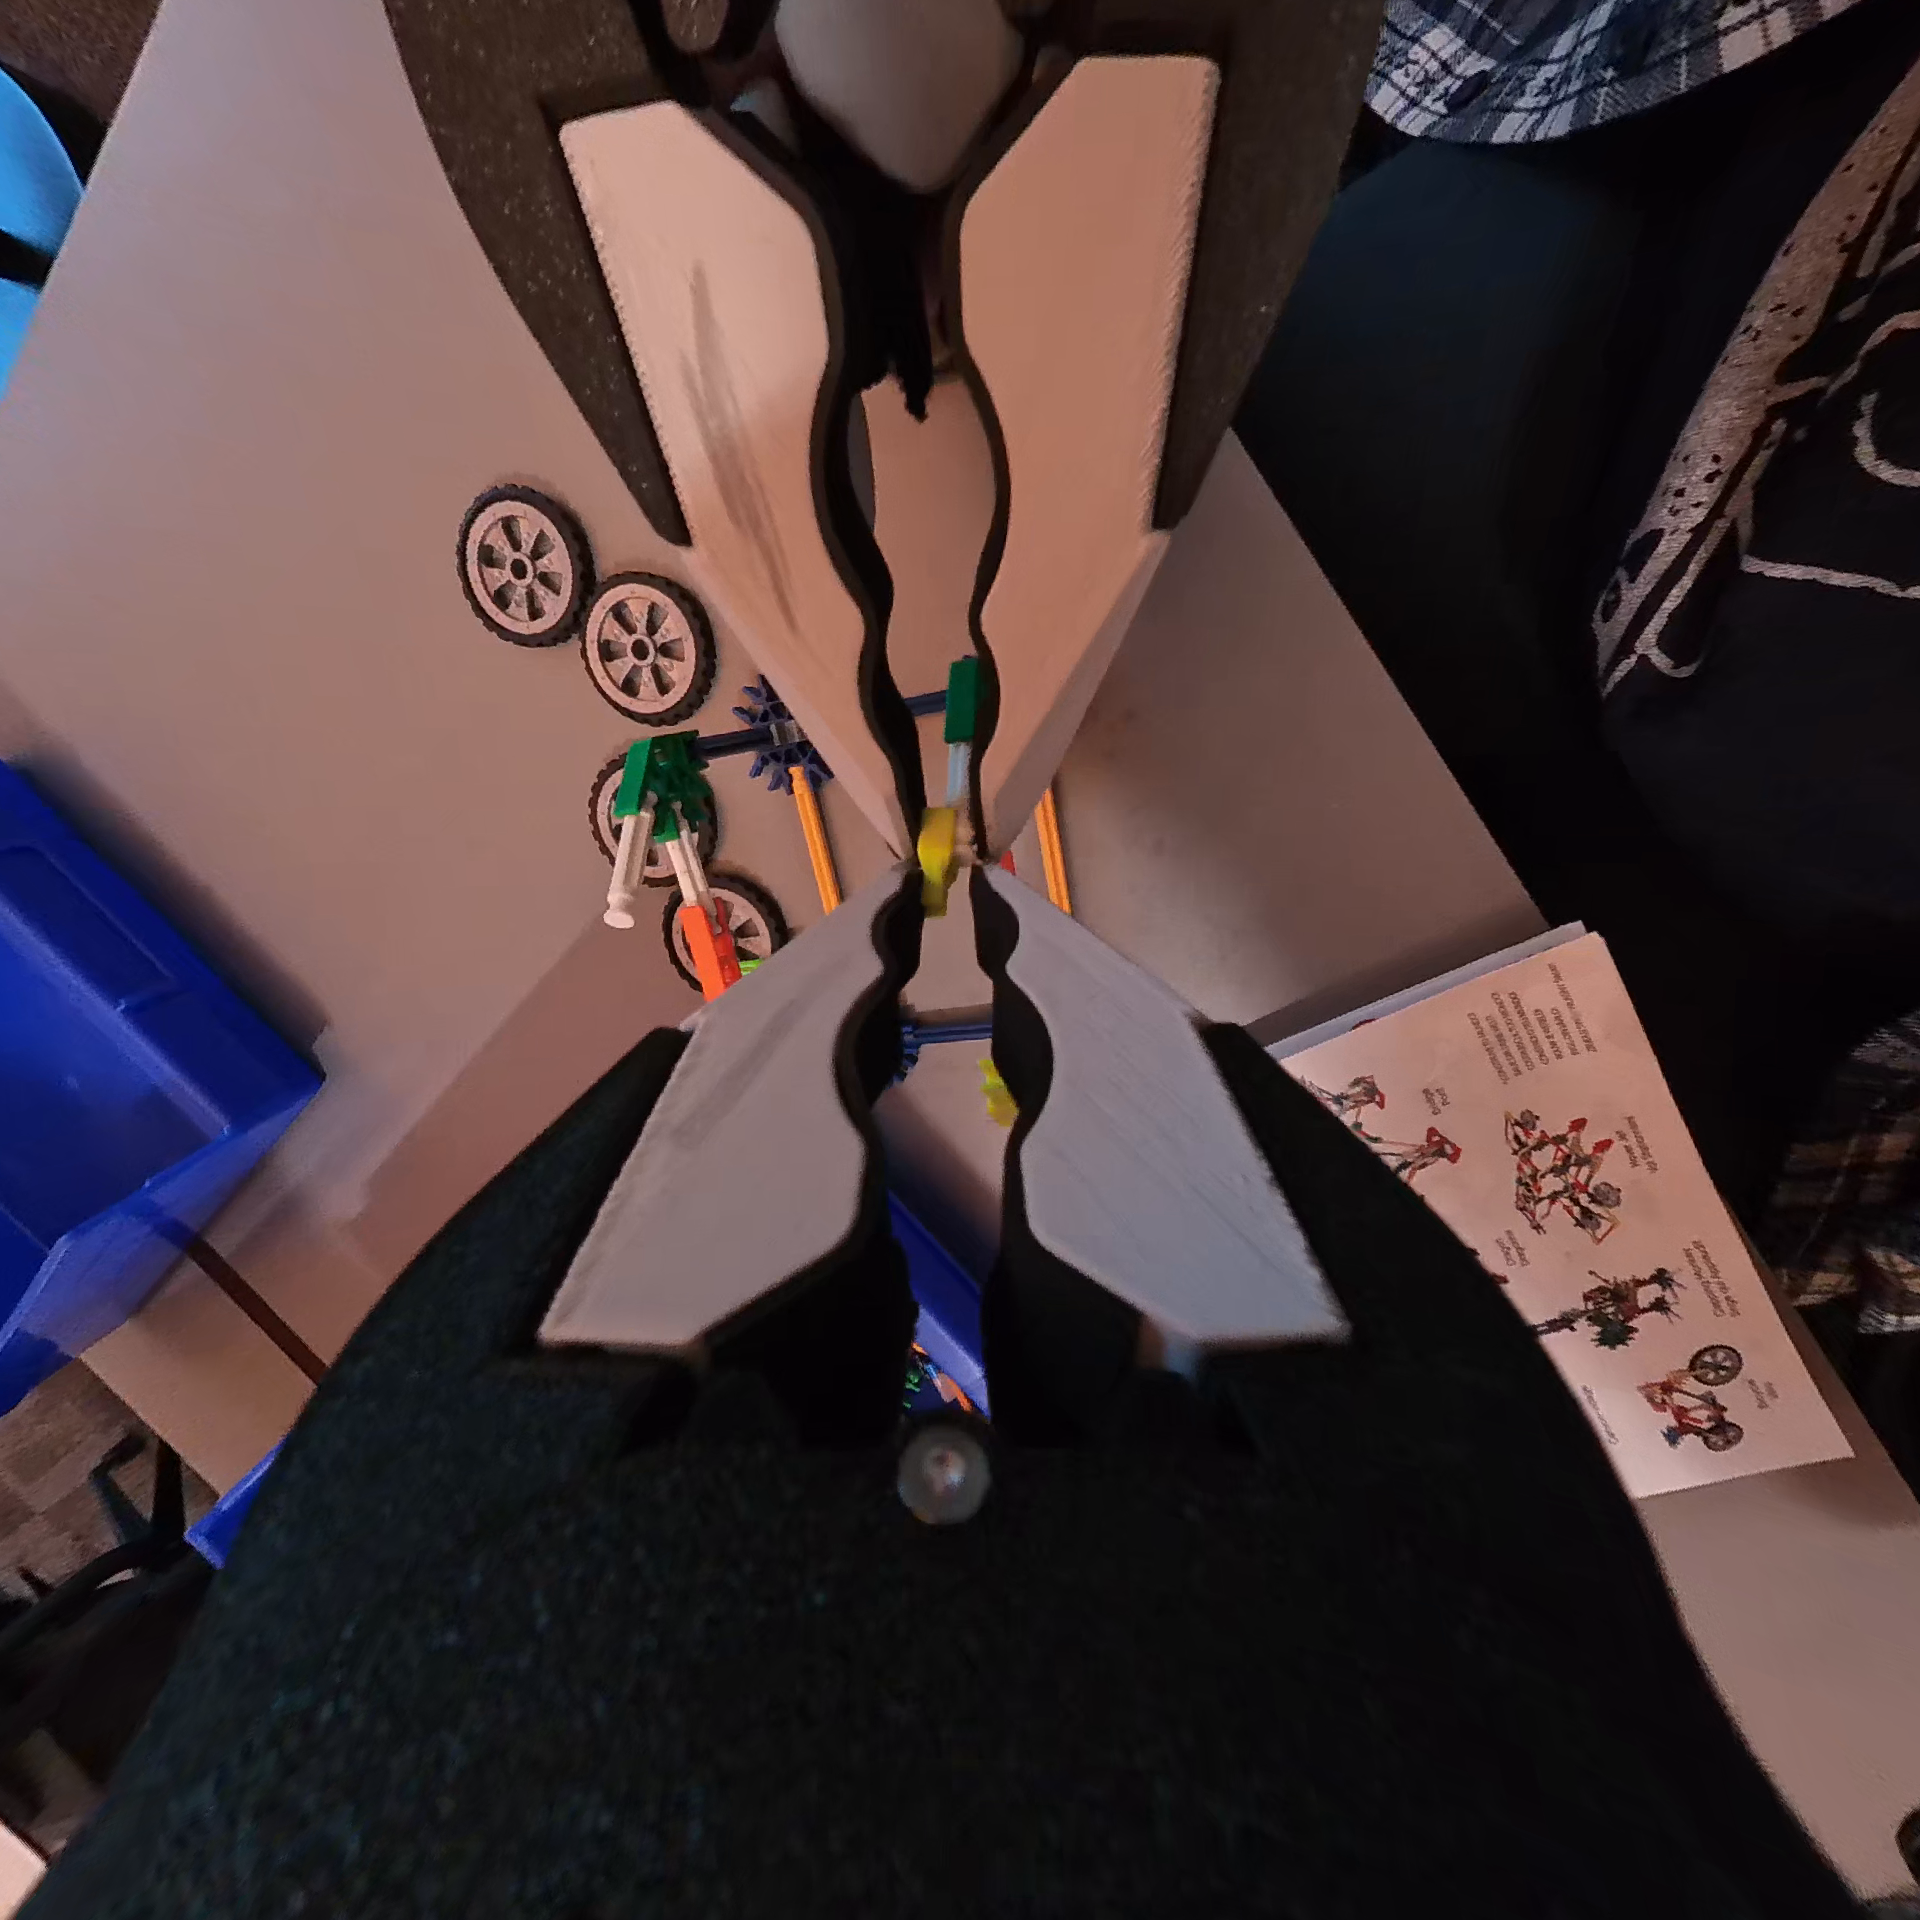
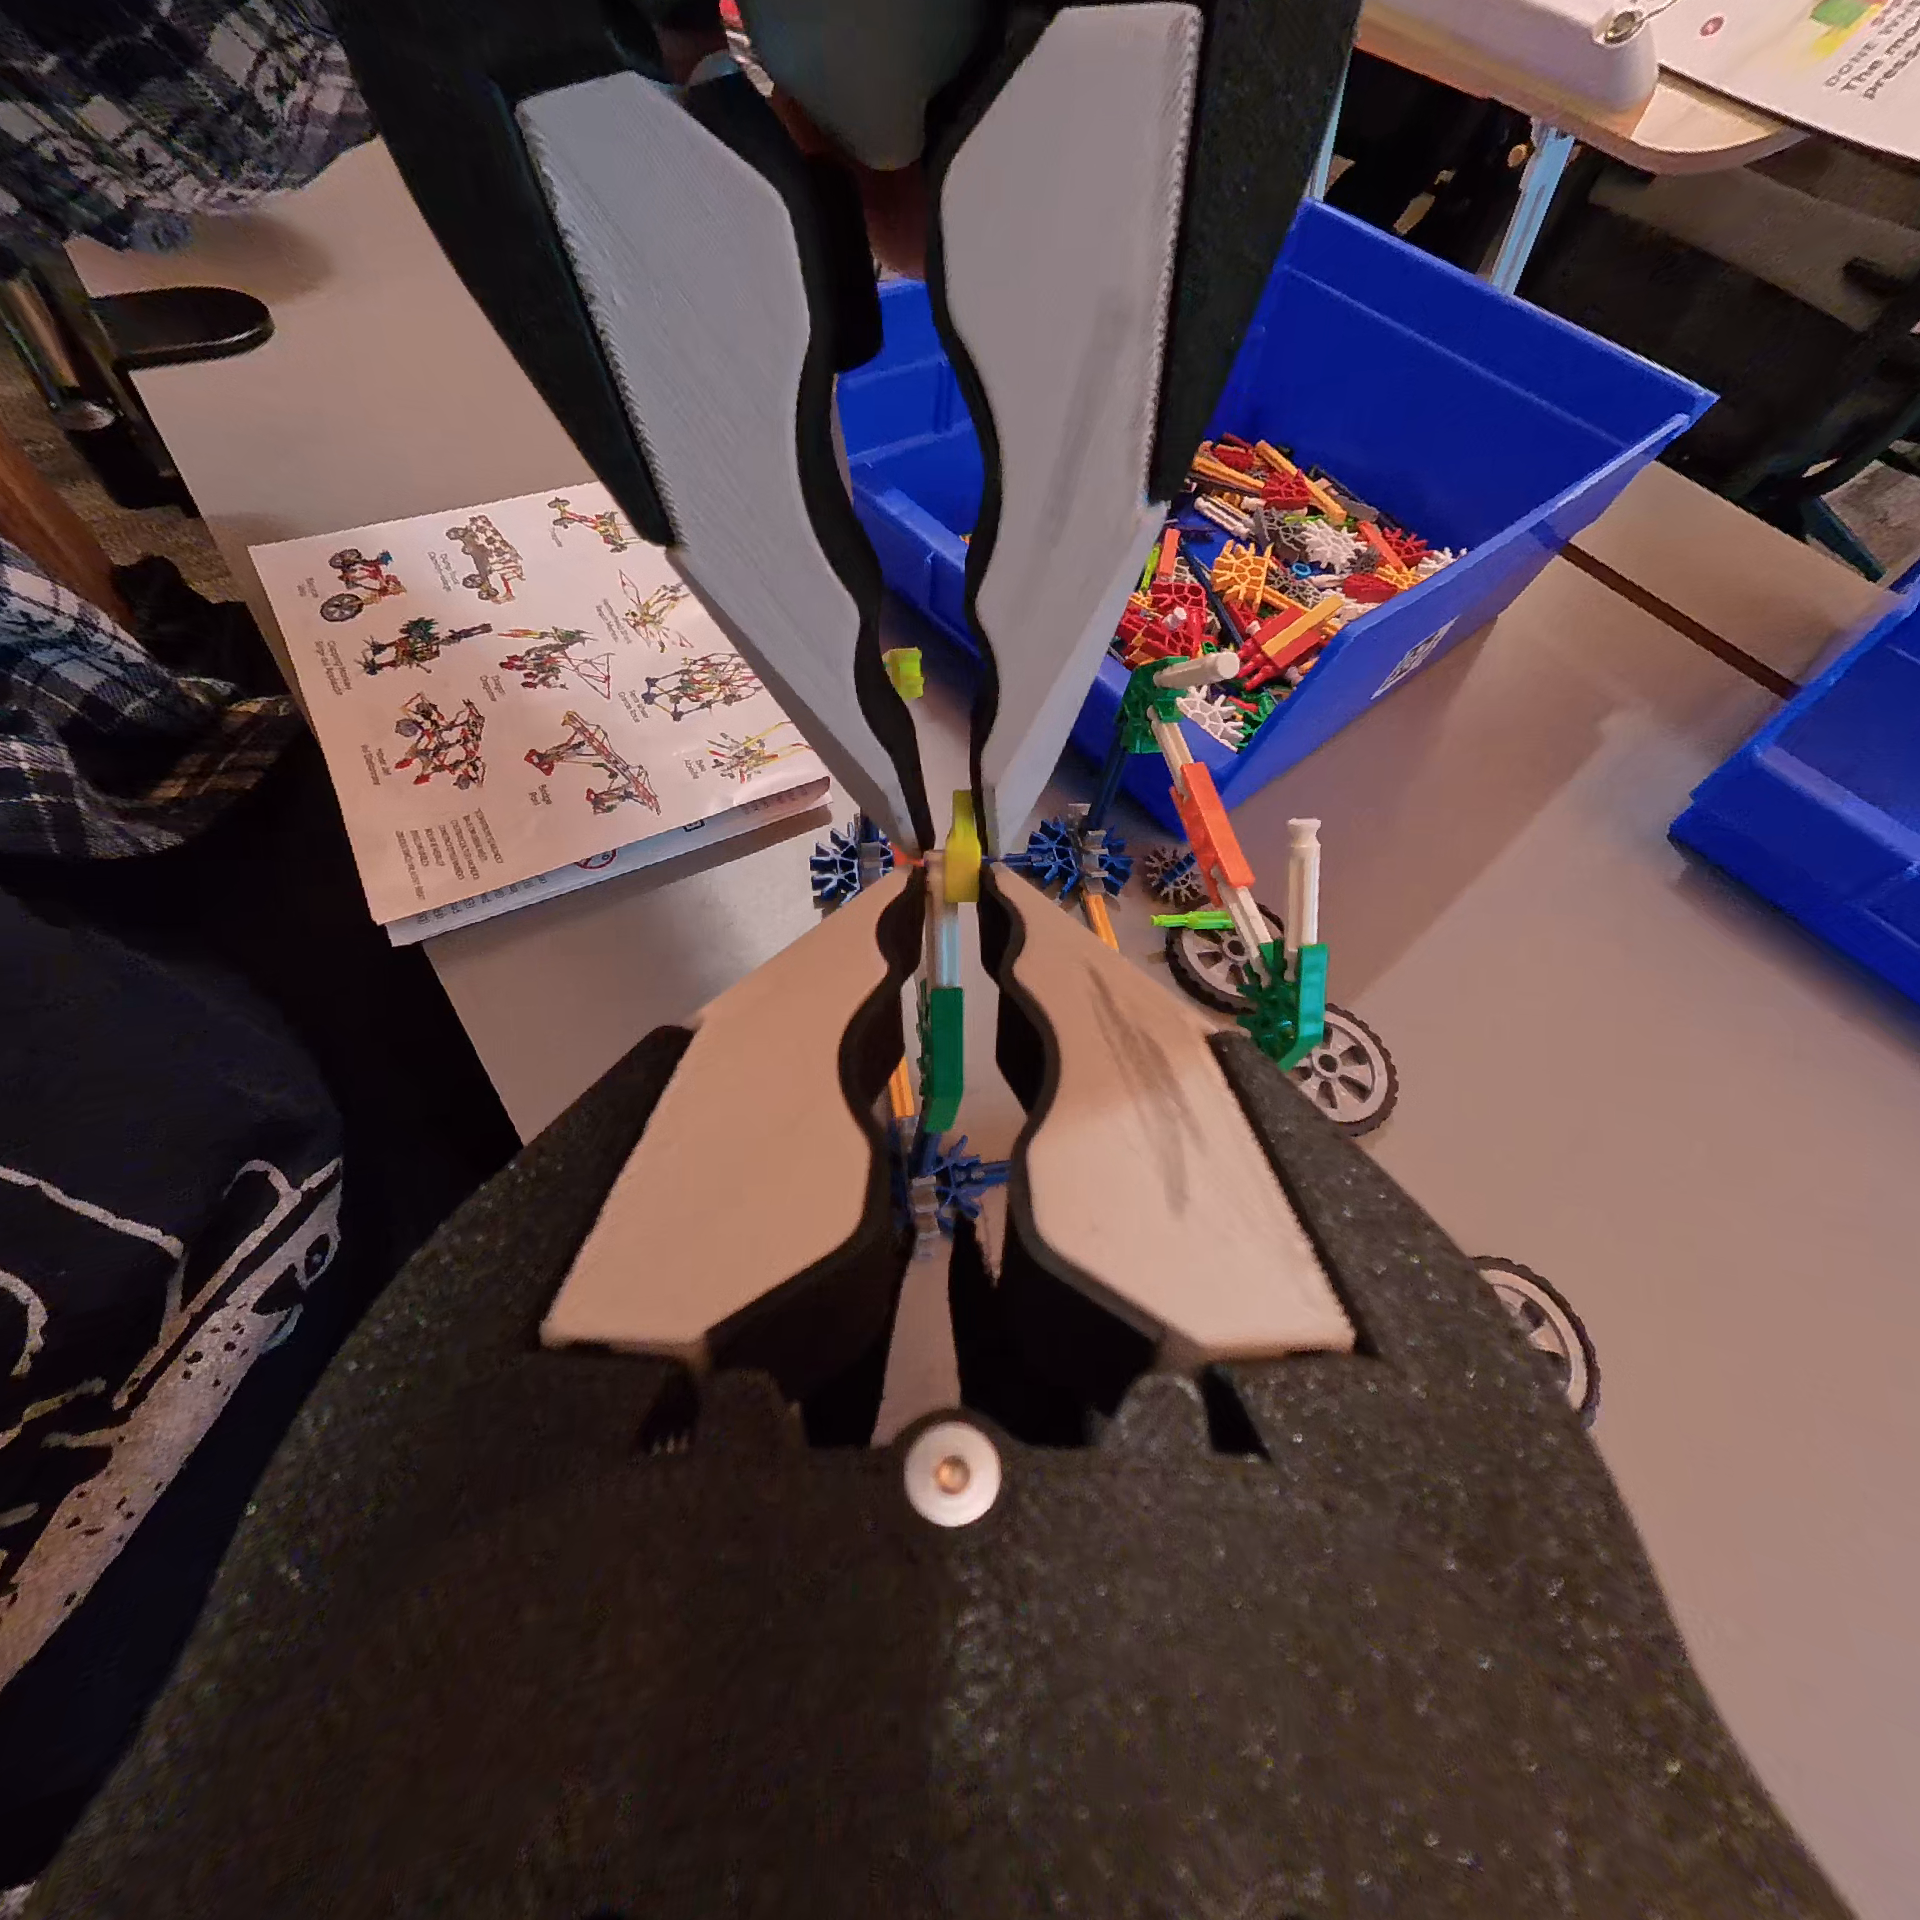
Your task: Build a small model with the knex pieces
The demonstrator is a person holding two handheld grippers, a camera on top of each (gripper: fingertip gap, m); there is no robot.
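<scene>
My two grippers meet tip to tip above a grey table point(image 1: 260, 416). My left gripper point(image 1: 940, 878) is shut on a yellow connector point(image 1: 935, 847). My right gripper point(image 2: 956, 883) is shut on a white rod point(image 2: 943, 940) with a green connector point(image 2: 945, 1049) on its near end. The rod's far end is at the yellow connector point(image 2: 961, 847). Each view shows the other gripper coming in from the top. Below them lies a partly built model with blue connectors point(image 2: 1070, 857), orange rods and grey wheels point(image 2: 1340, 1070).
Two loose wheels point(image 1: 520, 566) lie beside the model. A blue bin point(image 2: 1455, 416) of mixed parts stands behind it, another blue bin point(image 1: 104, 1039) farther off. An instruction booklet point(image 2: 520, 707) lies at the table edge by a person's dark clothing. A small yellow-green piece point(image 2: 902, 670) lies loose. Less than 4 cm separates the two grippers' tips.
</scene>
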